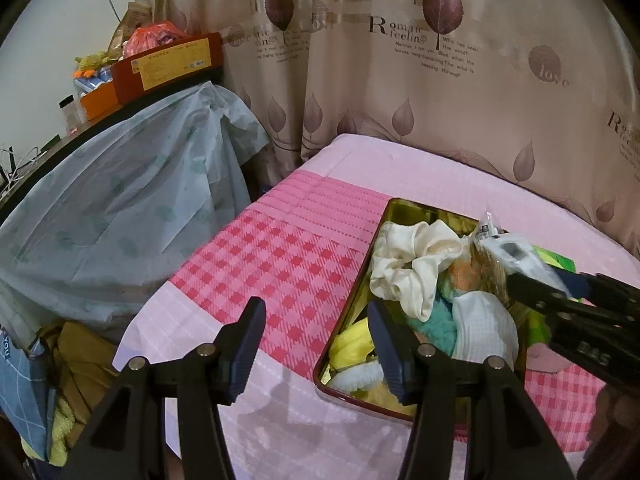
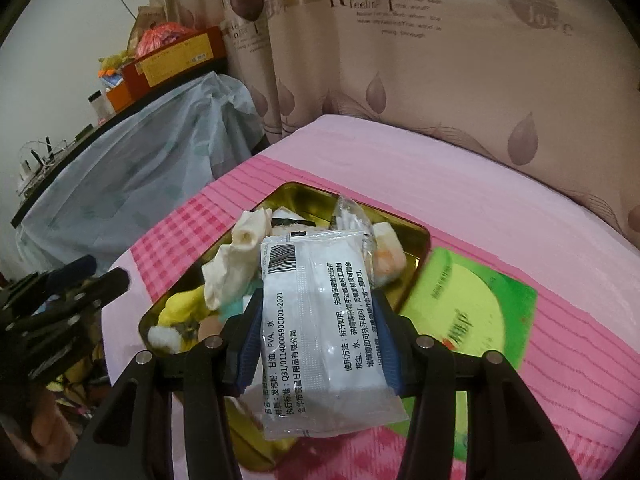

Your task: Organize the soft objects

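Note:
A gold tin (image 1: 352, 288) (image 2: 304, 200) lies on the pink bed and holds several soft things: a cream scrunchie (image 1: 416, 256) (image 2: 236, 264), a teal fluffy piece (image 1: 434, 328), a white waffle cloth (image 1: 486, 328) and a yellow piece (image 1: 352, 344) (image 2: 180, 304). My right gripper (image 2: 318, 300) (image 1: 516, 280) is shut on a white printed plastic packet (image 2: 320, 312) (image 1: 516, 252) and hangs over the tin. My left gripper (image 1: 315, 308) (image 2: 100, 284) stands open with nothing between its fingers, its right finger over the tin's left rim.
A green flat pack (image 2: 472, 312) lies on the sheet right of the tin. A table under a pale plastic cover (image 1: 120, 200) stands left of the bed with boxes (image 1: 168, 64) on top. A leaf-print curtain (image 1: 400, 80) hangs behind. Crumpled clothes (image 1: 76, 368) lie at lower left.

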